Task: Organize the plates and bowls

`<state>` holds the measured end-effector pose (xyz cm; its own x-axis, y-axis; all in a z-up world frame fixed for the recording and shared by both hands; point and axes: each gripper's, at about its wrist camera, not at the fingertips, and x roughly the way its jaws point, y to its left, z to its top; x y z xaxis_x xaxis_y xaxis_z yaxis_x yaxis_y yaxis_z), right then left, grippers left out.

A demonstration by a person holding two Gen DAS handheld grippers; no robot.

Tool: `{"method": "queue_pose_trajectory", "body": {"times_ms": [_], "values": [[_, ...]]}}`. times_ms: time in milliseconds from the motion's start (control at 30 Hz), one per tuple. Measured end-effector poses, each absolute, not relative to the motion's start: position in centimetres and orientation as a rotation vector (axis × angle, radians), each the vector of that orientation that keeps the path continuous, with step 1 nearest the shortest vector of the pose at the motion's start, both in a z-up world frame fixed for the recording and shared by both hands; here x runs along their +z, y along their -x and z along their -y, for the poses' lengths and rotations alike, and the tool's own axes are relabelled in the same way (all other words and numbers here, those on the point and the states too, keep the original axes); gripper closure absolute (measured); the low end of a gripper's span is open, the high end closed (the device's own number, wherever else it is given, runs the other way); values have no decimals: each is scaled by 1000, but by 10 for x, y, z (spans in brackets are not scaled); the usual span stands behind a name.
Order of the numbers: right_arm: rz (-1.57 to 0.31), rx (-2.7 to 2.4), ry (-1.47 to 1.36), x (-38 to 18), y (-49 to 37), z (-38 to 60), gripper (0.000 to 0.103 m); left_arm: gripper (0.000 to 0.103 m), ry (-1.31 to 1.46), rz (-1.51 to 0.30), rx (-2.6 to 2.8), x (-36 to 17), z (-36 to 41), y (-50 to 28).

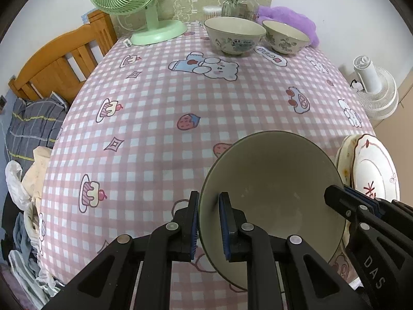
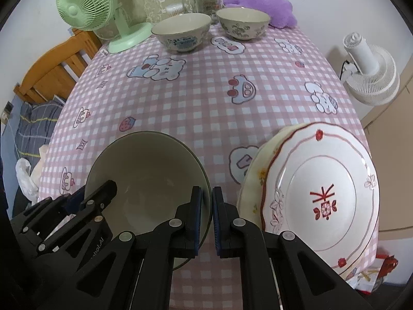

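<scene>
Left wrist view, left gripper and right gripper clamped on opposite rims of plain bowl, stacked plates beside, pink checked tablecloth, two patterned bowls far, green fan, wooden bedframe.

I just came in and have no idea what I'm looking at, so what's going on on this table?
A person is sorting dishes with two handheld tools. Both grip the rim of the plain bowl at the near edge: the left tool on its left side, the right tool on its right side. Just right of it, a red-trimmed plate sits stacked on another plate. Two patterned bowls wait at the far end of the checkered tablecloth.
</scene>
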<state>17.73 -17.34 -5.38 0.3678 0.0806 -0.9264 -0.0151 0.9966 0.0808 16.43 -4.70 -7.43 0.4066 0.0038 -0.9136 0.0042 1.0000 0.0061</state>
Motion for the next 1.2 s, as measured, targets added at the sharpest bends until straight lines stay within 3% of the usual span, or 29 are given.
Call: {"method": "queue_pose_trajectory", "body": {"times_ms": [267, 367, 500, 567, 633, 733, 900, 1067, 1200], "values": [[-1183, 76, 2, -55, -186, 170, 91, 87, 23, -1132, 26, -74, 47, -172], [-1191, 84, 14, -55, -188, 170, 91, 69, 48, -1148, 17, -77, 45, -172], [-1203, 108, 34, -57, -189, 169, 90, 62, 56, -1134, 15, -74, 45, -170], [-1213, 124, 41, -58, -189, 168, 86, 52, 69, -1127, 13, -71, 45, -168], [-1218, 131, 53, -59, -188, 169, 76, 48, 78, -1115, 28, -68, 44, -165], [-1205, 146, 61, -55, -187, 170, 75, 40, 89, -1095, 50, -63, 41, -161], [-1171, 167, 74, -43, -188, 171, 70, 37, 84, -1061, 62, -50, 39, -160], [-1143, 191, 51, -24, -191, 179, 62, 25, 84, -1012, 106, -32, 35, -160], [-1096, 188, 47, -10, -198, 185, 47, 21, 92, -1013, 114, -25, 32, -168]]}}
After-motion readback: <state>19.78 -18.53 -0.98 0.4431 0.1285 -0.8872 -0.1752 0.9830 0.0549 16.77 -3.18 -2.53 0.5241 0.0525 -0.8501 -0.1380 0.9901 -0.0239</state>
